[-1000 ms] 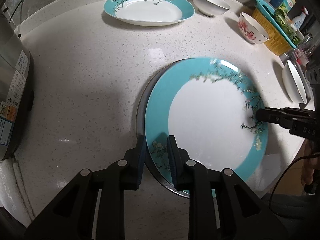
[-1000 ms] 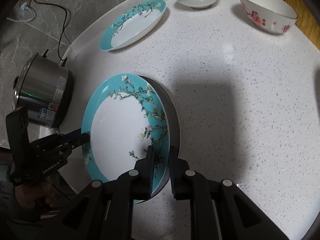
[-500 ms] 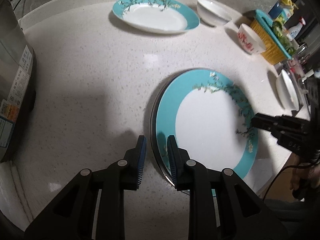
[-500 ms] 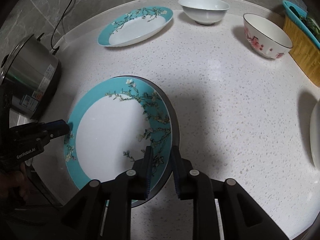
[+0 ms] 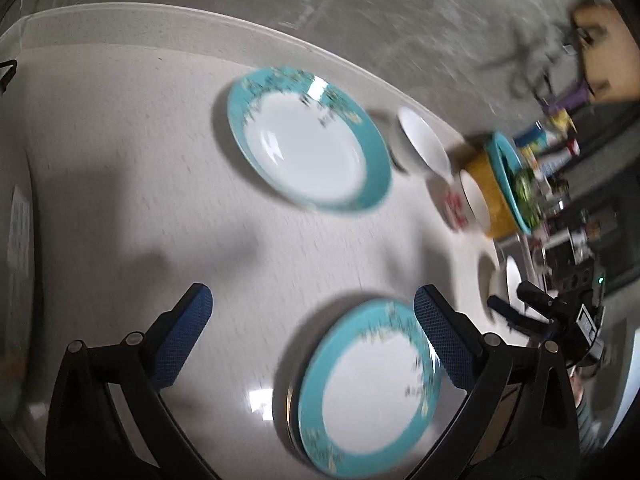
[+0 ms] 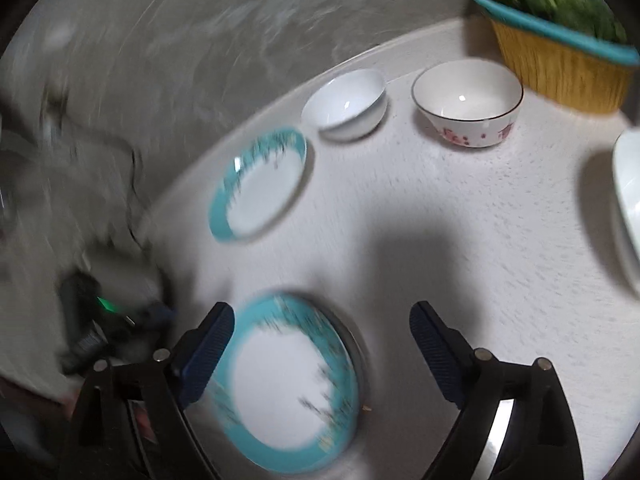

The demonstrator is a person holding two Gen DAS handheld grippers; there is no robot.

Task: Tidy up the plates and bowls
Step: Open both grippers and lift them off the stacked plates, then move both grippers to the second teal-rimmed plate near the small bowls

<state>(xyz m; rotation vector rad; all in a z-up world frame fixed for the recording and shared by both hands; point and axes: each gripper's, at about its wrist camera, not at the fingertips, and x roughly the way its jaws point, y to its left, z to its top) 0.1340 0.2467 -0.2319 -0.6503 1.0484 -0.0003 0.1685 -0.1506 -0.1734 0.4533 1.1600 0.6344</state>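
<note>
A teal-rimmed plate (image 5: 372, 392) lies stacked on a darker plate on the white counter, also in the right wrist view (image 6: 288, 392). A second teal-rimmed plate (image 5: 308, 152) (image 6: 260, 184) lies farther back. A plain white bowl (image 5: 424, 144) (image 6: 344, 100) and a white bowl with red flowers (image 5: 468, 204) (image 6: 468, 100) stand beyond it. My left gripper (image 5: 312, 312) is open and empty above the stacked plate. My right gripper (image 6: 320, 332) is open and empty above it too. Both views are blurred.
A yellow basket with a teal rim and greens (image 5: 508, 192) (image 6: 560, 44) stands at the counter's far right. Another white dish (image 5: 512, 284) (image 6: 628, 200) lies at the right edge. Bottles (image 5: 560, 148) stand behind the basket. A grey wall backs the counter.
Both grippers have opened wide, let go of the stacked plate's rim, and pulled up and back. The plate now lies flat on the darker plate.
</note>
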